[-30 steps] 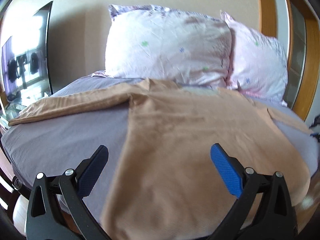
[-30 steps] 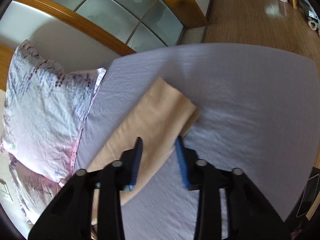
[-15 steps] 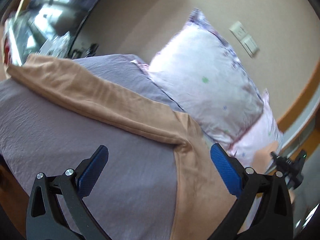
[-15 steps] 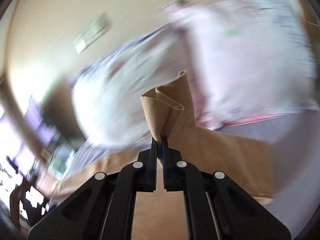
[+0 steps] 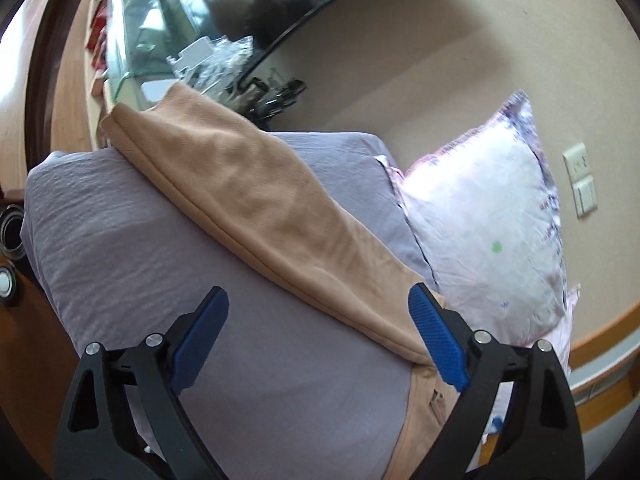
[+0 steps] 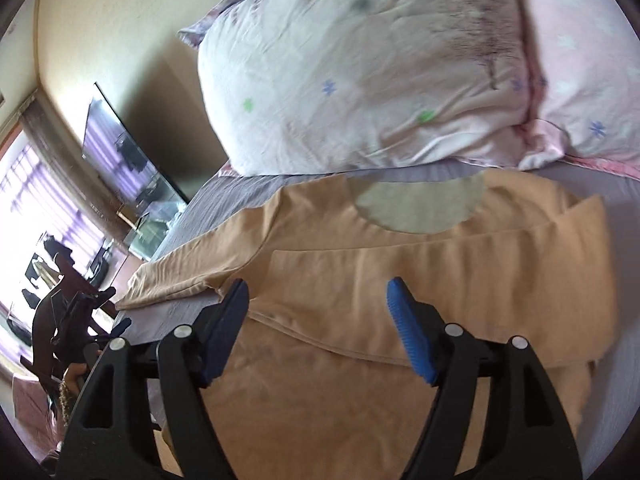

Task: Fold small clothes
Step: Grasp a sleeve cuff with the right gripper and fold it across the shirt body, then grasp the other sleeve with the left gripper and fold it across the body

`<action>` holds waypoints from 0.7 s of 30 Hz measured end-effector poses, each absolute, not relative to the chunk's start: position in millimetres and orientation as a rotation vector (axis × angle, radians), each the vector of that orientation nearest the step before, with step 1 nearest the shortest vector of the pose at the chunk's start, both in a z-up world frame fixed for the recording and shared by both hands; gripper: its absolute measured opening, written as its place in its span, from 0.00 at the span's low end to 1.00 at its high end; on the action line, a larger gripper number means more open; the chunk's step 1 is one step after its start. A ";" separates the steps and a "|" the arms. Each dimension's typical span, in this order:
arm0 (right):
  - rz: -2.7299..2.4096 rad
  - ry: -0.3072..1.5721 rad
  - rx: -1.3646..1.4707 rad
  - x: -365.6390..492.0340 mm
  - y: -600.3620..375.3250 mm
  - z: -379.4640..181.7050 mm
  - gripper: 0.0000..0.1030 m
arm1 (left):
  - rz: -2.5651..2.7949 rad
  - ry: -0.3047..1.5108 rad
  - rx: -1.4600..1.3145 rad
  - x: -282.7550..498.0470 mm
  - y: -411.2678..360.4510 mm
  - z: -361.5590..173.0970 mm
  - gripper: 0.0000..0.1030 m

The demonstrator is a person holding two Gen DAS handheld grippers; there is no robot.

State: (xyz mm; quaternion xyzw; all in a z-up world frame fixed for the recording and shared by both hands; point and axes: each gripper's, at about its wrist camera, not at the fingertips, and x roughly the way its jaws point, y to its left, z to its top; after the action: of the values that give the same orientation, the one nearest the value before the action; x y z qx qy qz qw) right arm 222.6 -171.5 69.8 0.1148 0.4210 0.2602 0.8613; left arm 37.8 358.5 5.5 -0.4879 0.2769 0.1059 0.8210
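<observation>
A tan long-sleeved shirt (image 6: 360, 320) lies flat on the lilac bed sheet (image 5: 120, 232), neck toward the pillows. Its right sleeve (image 6: 520, 256) is folded across the chest. Its left sleeve (image 5: 248, 192) stretches out straight toward the bed's left edge. My left gripper (image 5: 316, 332) is open and empty, hovering over the sheet near that sleeve's armpit. My right gripper (image 6: 320, 320) is open and empty, just above the shirt's chest. The left gripper also shows in the right wrist view (image 6: 76, 320) at the far left.
Two pale floral pillows (image 6: 380, 60) lean on the wall at the head of the bed. A TV (image 6: 128, 156) and a glass stand (image 5: 132, 44) are beyond the bed's left side. A wall switch (image 5: 580, 180) is above the pillows.
My right gripper carried the right sleeve over the chest, opened and let it go. My left gripper swung left toward the outstretched left sleeve and stayed open.
</observation>
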 end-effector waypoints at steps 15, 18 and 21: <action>0.643 0.811 0.333 179.4 -214.0 92.9 0.82 | 0.456 0.688 -1.101 53.0 405.7 -2.0 0.07; 0.596 0.754 0.334 174.1 -236.8 101.4 0.85 | 0.472 0.644 -0.895 73.8 378.6 42.3 0.05; 0.549 0.728 0.355 172.8 -260.6 105.9 0.85 | 0.334 0.586 -0.627 114.6 307.1 104.7 0.04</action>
State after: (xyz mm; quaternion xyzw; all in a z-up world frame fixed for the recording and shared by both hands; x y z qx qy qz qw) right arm 172.8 -260.6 105.9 0.1706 0.3495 0.2636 0.8828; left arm 114.6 307.1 104.7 -0.3023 0.2828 0.1613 0.8959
